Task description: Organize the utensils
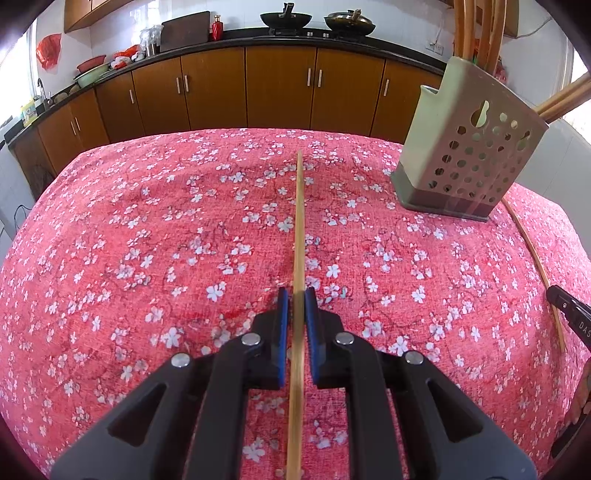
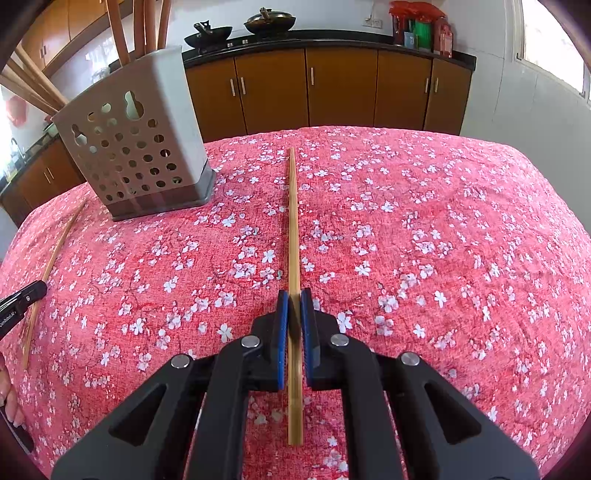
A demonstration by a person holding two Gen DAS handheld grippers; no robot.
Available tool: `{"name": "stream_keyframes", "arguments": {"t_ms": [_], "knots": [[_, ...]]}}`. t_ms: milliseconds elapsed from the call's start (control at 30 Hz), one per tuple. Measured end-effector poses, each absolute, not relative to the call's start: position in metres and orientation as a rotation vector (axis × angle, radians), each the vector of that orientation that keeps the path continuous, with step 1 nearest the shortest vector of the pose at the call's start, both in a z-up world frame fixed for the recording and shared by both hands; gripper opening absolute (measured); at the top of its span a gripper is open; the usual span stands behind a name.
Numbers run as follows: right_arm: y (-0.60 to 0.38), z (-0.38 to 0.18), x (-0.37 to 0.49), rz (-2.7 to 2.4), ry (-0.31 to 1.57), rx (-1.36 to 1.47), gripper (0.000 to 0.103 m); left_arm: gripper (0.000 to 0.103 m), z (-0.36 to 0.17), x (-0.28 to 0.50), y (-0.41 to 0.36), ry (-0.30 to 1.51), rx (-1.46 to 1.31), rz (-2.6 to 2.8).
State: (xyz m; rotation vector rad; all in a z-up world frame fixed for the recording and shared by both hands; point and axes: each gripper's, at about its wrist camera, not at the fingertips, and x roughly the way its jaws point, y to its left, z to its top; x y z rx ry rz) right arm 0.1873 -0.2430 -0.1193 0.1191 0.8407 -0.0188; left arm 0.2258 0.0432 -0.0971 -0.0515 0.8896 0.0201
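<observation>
Left gripper (image 1: 296, 295): blue pads closed on a bamboo chopstick (image 1: 300, 229), which runs straight ahead from between the jaws over the red flowered tablecloth (image 1: 147, 240). Its near end passes under the gripper body and is cut off at the bottom of the left wrist view; whether the far tip touches the cloth cannot be told.

Right gripper (image 2: 294, 297): jaws likewise clamped on a second chopstick (image 2: 293, 229). Both ends are visible in the right wrist view, the near end showing below the pads.

Each gripper appears in the other's view only as a black tip at the frame edge, with its chopstick as a thin curved line, partly hidden by that tip. A few fingertips (image 2: 13, 410) of the person show at the frame edge; the rest of the hand is out of view.

The utensil holder (image 1: 476, 155), grey and perforated, stands on the tablecloth between the two grippers and ahead of them, well apart from both. Several wooden handles (image 1: 480, 33) rise from it; their tops are cut off, and what they belong to cannot be made out.

Background: brown cabinets (image 1: 280, 88) and two dark pans (image 1: 284, 18) on the counter. Small items at the counter's left end are too small to identify.
</observation>
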Motion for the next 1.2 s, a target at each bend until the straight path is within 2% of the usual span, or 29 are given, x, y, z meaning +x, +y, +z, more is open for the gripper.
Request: {"name": "stream_keyframes", "arguments": {"t_ms": [1200], "knots": [[-0.2429,-0.1183,0.1881,-0.019,0.842,0.121,0.008,0.013,-0.0961,0.2253,0.0455,0.889,-0.059,0.017]]}}
